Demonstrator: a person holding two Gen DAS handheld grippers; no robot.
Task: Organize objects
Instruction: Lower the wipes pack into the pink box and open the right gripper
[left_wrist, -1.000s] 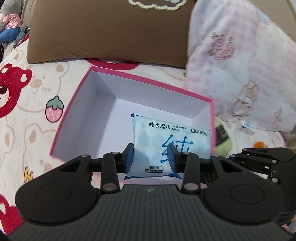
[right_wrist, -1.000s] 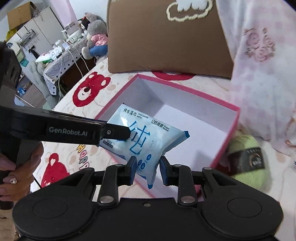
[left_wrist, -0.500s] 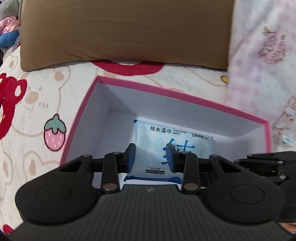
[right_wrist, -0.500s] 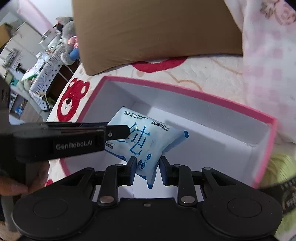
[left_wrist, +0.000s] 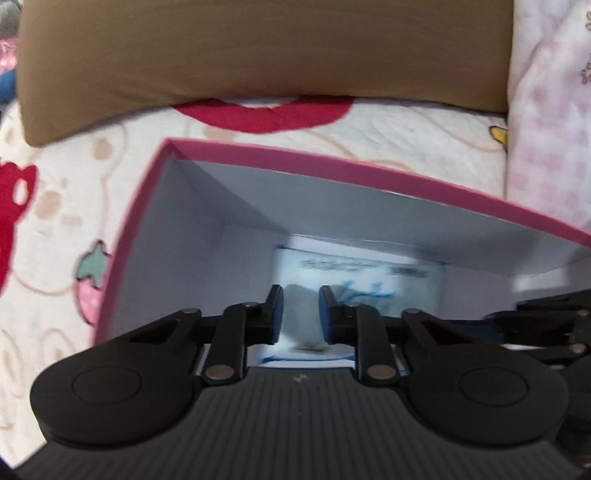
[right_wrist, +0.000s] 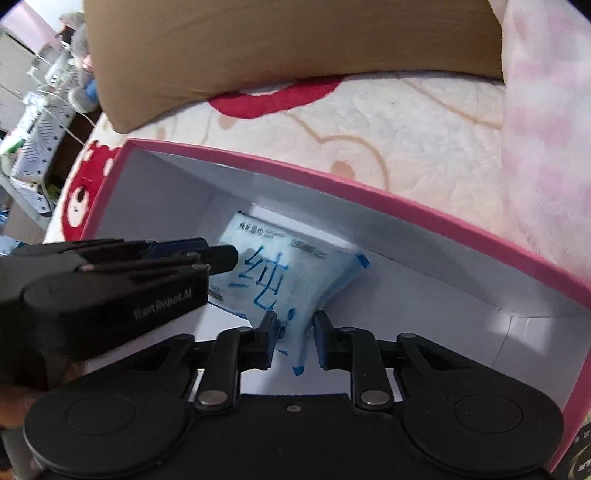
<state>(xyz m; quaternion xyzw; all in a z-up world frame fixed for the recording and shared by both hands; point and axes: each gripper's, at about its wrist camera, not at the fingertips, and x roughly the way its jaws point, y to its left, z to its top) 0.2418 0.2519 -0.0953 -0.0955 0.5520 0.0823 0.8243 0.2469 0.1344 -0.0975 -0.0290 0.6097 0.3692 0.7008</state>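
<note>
A pale blue pack of wet wipes (left_wrist: 362, 280) (right_wrist: 291, 273) with blue Chinese print hangs inside a pink-rimmed box (left_wrist: 332, 162) (right_wrist: 369, 192) with white walls. My left gripper (left_wrist: 301, 314) is shut on the pack's near edge. It also shows in the right wrist view (right_wrist: 218, 256), reaching in from the left. My right gripper (right_wrist: 293, 339) is shut on the pack's lower corner. The right gripper shows as a dark shape at the right edge of the left wrist view (left_wrist: 546, 321). Both grippers hold the pack low inside the box, close to its far wall.
The box sits on a bedspread (left_wrist: 55, 192) printed with red bears and strawberries. A brown pillow (left_wrist: 258, 48) (right_wrist: 288, 40) lies behind the box. A pink checked blanket (left_wrist: 550, 110) (right_wrist: 550, 110) is at the right. Furniture stands beyond the bed's left edge (right_wrist: 33, 110).
Both grippers have carried the wet wipes pack forward and down, from above the box opening to deep inside it near the far wall. Both stay shut on the pack.
</note>
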